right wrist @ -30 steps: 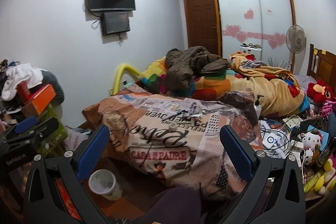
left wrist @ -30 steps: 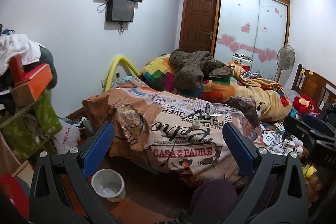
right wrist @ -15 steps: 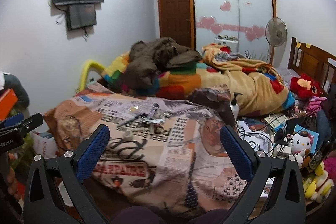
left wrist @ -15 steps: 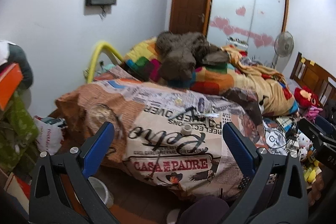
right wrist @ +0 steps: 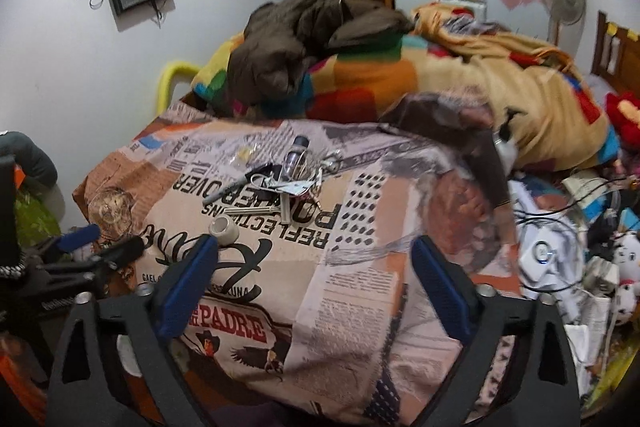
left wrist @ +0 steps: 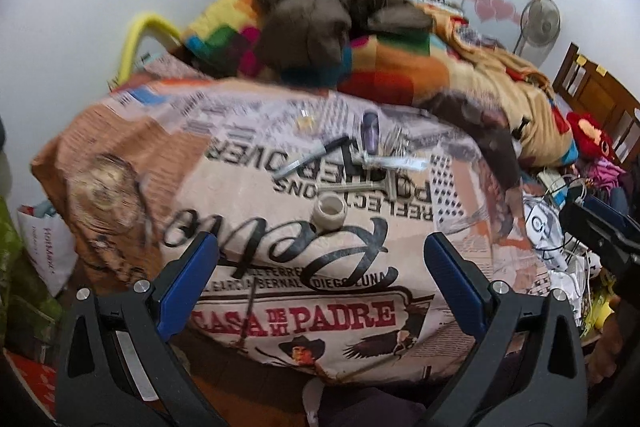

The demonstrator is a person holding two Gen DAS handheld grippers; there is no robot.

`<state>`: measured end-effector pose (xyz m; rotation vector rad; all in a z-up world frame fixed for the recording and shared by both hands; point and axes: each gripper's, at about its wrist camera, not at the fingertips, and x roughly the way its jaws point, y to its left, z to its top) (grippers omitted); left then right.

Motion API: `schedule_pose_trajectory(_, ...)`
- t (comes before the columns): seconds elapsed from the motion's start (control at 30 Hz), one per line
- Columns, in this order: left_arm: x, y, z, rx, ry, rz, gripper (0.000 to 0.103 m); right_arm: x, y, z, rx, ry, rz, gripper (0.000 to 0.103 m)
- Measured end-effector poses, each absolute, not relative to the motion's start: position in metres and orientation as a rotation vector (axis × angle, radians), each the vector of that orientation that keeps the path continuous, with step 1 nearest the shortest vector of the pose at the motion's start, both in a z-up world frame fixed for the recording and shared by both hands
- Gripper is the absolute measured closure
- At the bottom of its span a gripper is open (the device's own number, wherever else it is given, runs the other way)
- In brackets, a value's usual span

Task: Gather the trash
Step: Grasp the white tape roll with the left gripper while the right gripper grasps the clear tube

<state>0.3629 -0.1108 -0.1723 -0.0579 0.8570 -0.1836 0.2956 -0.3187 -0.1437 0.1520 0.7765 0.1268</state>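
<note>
Jaws wide and empty on left gripper (left wrist: 320, 259); right gripper (right wrist: 314, 265) empty, closing slightly. Nothing collected yet: tape roll (left wrist: 330, 216), marker (left wrist: 316, 157), possibly wrappers lie mid-bed on printed quilt (left wrist: 460, 227).

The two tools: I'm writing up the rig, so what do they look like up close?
Both look alike. The left tool has two black angular arms with triangular cut-outs, silver screw heads and flat blue ribbed fingers. The right tool has the same black frame and blue fingers. No sleeves or cables show clearly.
</note>
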Motion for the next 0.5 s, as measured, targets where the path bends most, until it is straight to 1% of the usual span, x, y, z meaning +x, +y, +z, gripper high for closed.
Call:
schedule_pose_trajectory(0.07,0.376,-0.114,-0.186,-0.056,0.887,-0.188,0.000,0.313,-0.315,-0.157,0.155,0.812,0.160,0.017)
schedule_pose_trajectory(0.1,0.383,-0.116,-0.194,-0.052,0.904,-0.193,0.000,0.320,-0.313,-0.162,0.164,0.830,0.176,0.022)
schedule_pose_trajectory(0.2,0.399,-0.119,-0.214,-0.046,0.935,-0.199,0.000,0.343,-0.306,-0.182,0.185,0.887,0.224,0.032)
schedule_pose_trajectory(0.3,0.413,-0.122,-0.228,-0.045,0.956,-0.211,0.004,0.362,-0.298,-0.198,0.179,0.919,0.248,0.038)
schedule_pose_trajectory(0.37,0.424,-0.122,-0.238,-0.060,0.977,-0.228,0.014,0.378,-0.295,-0.210,0.196,0.948,0.281,0.046)
schedule_pose_trajectory(0.4,0.428,-0.123,-0.241,-0.065,0.985,-0.234,0.016,0.383,-0.294,-0.213,0.208,0.959,0.297,0.051)
schedule_pose_trajectory(0.5,0.440,-0.125,-0.253,-0.086,1.006,-0.255,0.024,0.403,-0.289,-0.228,0.238,1.000,0.336,0.059)
